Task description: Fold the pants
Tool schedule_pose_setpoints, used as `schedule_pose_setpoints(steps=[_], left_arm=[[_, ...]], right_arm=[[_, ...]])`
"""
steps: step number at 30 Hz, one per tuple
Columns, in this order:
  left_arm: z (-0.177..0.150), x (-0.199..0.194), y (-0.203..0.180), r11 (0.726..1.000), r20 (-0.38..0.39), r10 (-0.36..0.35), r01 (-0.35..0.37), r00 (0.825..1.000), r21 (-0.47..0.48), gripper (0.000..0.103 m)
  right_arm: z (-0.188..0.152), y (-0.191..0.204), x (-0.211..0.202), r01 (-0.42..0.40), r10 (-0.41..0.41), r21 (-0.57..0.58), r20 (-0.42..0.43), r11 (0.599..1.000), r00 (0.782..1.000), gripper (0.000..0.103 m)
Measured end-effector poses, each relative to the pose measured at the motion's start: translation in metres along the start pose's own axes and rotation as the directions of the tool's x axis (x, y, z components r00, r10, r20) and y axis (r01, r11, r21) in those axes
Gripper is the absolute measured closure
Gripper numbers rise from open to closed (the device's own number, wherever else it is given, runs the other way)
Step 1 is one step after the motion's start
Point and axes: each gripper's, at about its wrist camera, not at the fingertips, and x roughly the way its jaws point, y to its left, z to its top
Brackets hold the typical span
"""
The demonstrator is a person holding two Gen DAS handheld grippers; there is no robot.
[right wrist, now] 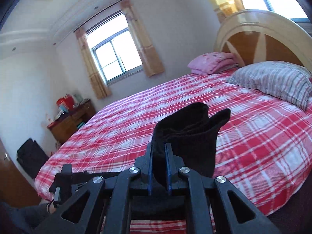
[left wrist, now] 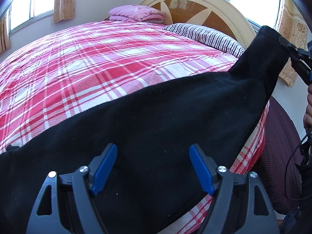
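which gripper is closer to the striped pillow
Right. The right gripper holds the pants' end up in the air beside the striped pillow, near the headboard. The left gripper hovers open over the pants, farther down the bed from it.

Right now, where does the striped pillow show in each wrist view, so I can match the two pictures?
Left wrist view: the striped pillow lies upper right of centre, at the foot of the headboard, just left of the lifted black pants.
Right wrist view: the striped pillow sits at the right edge, mid-height, on the plaid bedspread.
Shared landmark: the folded pink blanket by the headboard.
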Motion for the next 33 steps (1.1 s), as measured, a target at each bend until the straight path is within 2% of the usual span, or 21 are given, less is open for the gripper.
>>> schedule_pose_setpoints(steps=[5, 10, 24, 33], left_arm=[[-0.002, -0.003, 0.002, 1.0, 0.004, -0.006, 0.006, 1.0, -0.015, 0.024], [0.0, -0.006, 0.007, 0.998, 0.018, -0.042, 0.043, 0.999, -0.05, 0.024], [-0.003, -0.006, 0.012, 0.996, 0.015, -0.044, 0.045, 0.999, -0.074, 0.024], [-0.003, -0.013, 0.023, 0.993, 0.044, -0.038, 0.042, 0.998, -0.114, 0.024]], right_arm=[[-0.007, 0.023, 0.018, -0.044, 0.042, -0.047, -0.05, 0.998, 0.998, 0.092], [-0.02, 0.035, 0.037, -0.066, 0.058, -0.073, -0.116, 0.995, 0.992, 0.092], [-0.054, 0.071, 0.087, -0.141, 0.099, -0.13, -0.283, 0.982, 0.954, 0.092], [-0.07, 0.095, 0.106, -0.194, 0.122, -0.182, -0.346, 0.964, 0.93, 0.092]])
